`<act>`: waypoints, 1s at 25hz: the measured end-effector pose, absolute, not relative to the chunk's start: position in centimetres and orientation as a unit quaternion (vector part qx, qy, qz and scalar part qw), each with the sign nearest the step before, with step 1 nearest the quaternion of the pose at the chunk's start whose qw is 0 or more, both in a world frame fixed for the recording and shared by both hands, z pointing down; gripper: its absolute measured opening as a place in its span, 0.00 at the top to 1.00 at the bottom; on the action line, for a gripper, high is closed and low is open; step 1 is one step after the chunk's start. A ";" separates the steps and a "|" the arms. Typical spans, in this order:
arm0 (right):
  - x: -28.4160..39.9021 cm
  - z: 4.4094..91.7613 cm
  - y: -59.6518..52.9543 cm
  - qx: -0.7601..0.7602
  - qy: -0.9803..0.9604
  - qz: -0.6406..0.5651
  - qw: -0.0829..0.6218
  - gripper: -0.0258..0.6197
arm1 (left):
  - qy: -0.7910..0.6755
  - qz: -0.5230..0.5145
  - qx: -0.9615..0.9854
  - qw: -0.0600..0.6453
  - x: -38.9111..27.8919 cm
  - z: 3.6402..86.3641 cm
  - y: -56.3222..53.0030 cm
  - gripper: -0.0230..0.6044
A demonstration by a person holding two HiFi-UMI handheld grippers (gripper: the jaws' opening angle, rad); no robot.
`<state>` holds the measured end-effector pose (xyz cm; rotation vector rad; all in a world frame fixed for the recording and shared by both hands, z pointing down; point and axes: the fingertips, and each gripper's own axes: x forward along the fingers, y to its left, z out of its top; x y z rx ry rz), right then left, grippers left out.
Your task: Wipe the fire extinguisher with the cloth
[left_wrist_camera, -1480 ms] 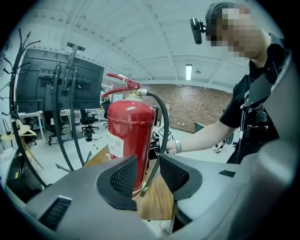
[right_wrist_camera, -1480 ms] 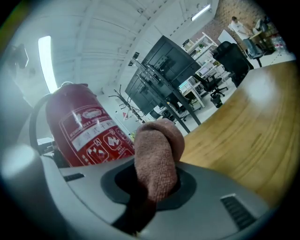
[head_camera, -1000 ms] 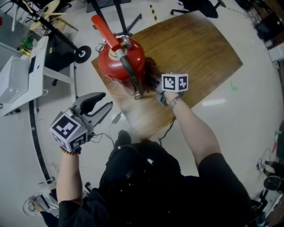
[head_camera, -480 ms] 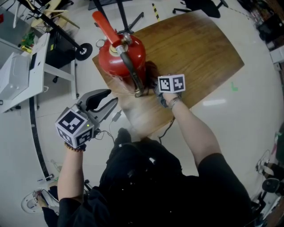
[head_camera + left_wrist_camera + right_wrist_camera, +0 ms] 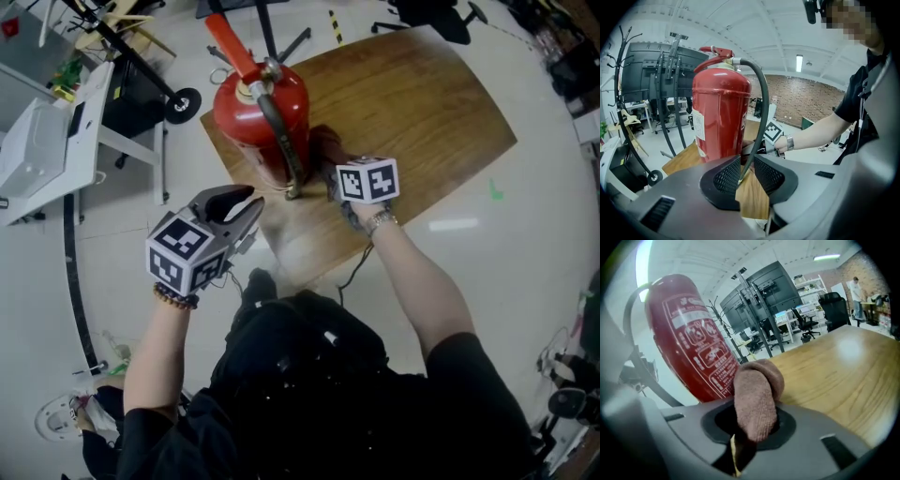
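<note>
- Brown terry cloth point(image 5: 757, 399) is pinched tight in the right hand-held gripper point(image 5: 754, 420). Its folded end sticks out just beside the red steel fire extinguisher point(image 5: 693, 338), at centre left of the right gripper view.
- Press that fold flat against the cylinder wall and stroke along it. Light pressure looks wisest, since the extinguisher stands upright near the wooden bench point(image 5: 422, 103) edge, upper centre of the head view.
- The left hand-held gripper point(image 5: 747, 173), jaws apart and empty, hovers before the black rubber hose point(image 5: 761, 103); it could steady the body.
</note>
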<state>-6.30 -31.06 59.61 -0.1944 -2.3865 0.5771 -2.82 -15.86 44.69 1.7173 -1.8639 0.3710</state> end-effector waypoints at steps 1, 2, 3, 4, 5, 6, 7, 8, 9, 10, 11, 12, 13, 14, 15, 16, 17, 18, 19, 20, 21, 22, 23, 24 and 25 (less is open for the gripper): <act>-6.0 58.5 -31.1 -0.076 -0.918 0.217 0.323 0.85 | -0.697 0.141 0.642 0.287 -2.6 44.8 -15.8 0.84; -5.7 57.4 -31.2 -0.077 -0.922 0.215 0.313 0.85 | -0.697 0.142 0.641 0.288 -2.3 44.9 -15.8 0.84; -5.5 56.2 -31.3 -0.078 -0.926 0.214 0.301 0.85 | -0.697 0.145 0.641 0.287 -2.1 45.0 -15.8 0.85; -5.2 55.0 -31.4 -0.079 -0.930 0.214 0.289 0.85 | -0.697 0.148 0.641 0.285 -1.8 45.0 -15.8 0.84; -4.9 53.7 -31.6 -0.080 -0.934 0.215 0.275 0.85 | -0.697 0.151 0.641 0.283 -1.6 45.0 -15.8 0.84; -4.5 52.2 -31.7 -0.081 -0.938 0.216 0.261 0.85 | -0.696 0.155 0.642 0.282 -1.4 45.0 -15.9 0.84; -4.2 50.7 -31.8 -0.082 -0.942 0.215 0.245 0.85 | -0.695 0.157 0.643 0.281 -1.2 45.0 -15.9 0.84; -3.9 48.9 -31.9 -0.084 -0.946 0.213 0.229 0.85 | -0.694 0.157 0.644 0.281 -1.1 44.9 -15.9 0.84; -3.6 47.1 -31.8 -0.087 -0.951 0.210 0.211 0.85 | -0.694 0.157 0.644 0.280 -1.1 44.9 -15.9 0.84; -3.3 45.3 -31.7 -0.091 -0.955 0.207 0.192 0.85 | -0.694 0.156 0.645 0.279 -1.1 44.8 -15.8 0.84; -3.0 43.4 -31.5 -0.095 -0.959 0.203 0.174 0.85 | -0.695 0.156 0.645 0.277 -1.1 44.6 -15.8 0.84; -2.8 41.7 -31.4 -0.096 -0.963 0.199 0.157 0.85 | -0.695 0.155 0.646 0.274 -1.2 44.5 -15.8 0.84; -2.5 40.1 -31.3 -0.097 -0.966 0.194 0.142 0.85 | -0.695 0.154 0.647 0.272 -1.2 44.3 -15.8 0.84; -2.2 38.7 -31.1 -0.096 -0.969 0.188 0.129 0.85 | -0.695 0.153 0.649 0.270 -1.2 44.2 -15.8 0.84; -1.9 37.4 -30.9 -0.096 -0.971 0.182 0.118 0.85 | -0.694 0.153 0.650 0.268 -1.2 44.2 -15.8 0.84; -1.6 36.1 -30.6 -0.096 -0.974 0.175 0.108 0.85 | -0.693 0.152 0.652 0.267 -1.2 44.1 -15.7 0.84; -1.3 34.9 -30.2 -0.096 -0.976 0.168 0.097 0.85 | -0.692 0.152 0.654 0.267 -1.3 44.0 -15.6 0.84; -1.2 33.7 -29.8 -0.097 -0.978 0.161 0.087 0.85 | -0.690 0.153 0.656 0.266 -1.4 44.0 -15.4 0.84; -1.1 32.6 -29.4 -0.098 -0.981 0.152 0.076 0.85 | -0.688 0.154 0.658 0.265 -1.5 43.9 -15.3 0.84; -1.1 31.7 -29.0 -0.100 -0.983 0.141 0.066 0.85 | -0.686 0.154 0.660 0.264 -1.7 43.8 -15.2 0.84; -1.1 31.1 -28.6 -0.100 -0.984 0.132 0.059 0.85 | -0.684 0.155 0.662 0.263 -1.8 43.8 -15.1 0.84; -1.1 30.6 -28.3 -0.100 -0.986 0.124 0.054 0.85 | -0.683 0.154 0.665 0.261 -2.0 43.7 -15.0 0.84; -1.2 30.4 -27.9 -0.099 -0.987 0.119 0.053 0.85 | -0.681 0.153 0.668 0.258 -2.1 43.6 -15.0 0.84; -1.4 30.5 -27.6 -0.098 -0.987 0.117 0.056 0.85 | -0.679 0.154 0.671 0.256 -2.2 43.5 -14.9 0.84; -1.5 30.7 -27.2 -0.099 -0.986 0.119 0.061 0.85 | -0.676 0.155 0.673 0.255 -2.3 43.5 -14.7 0.84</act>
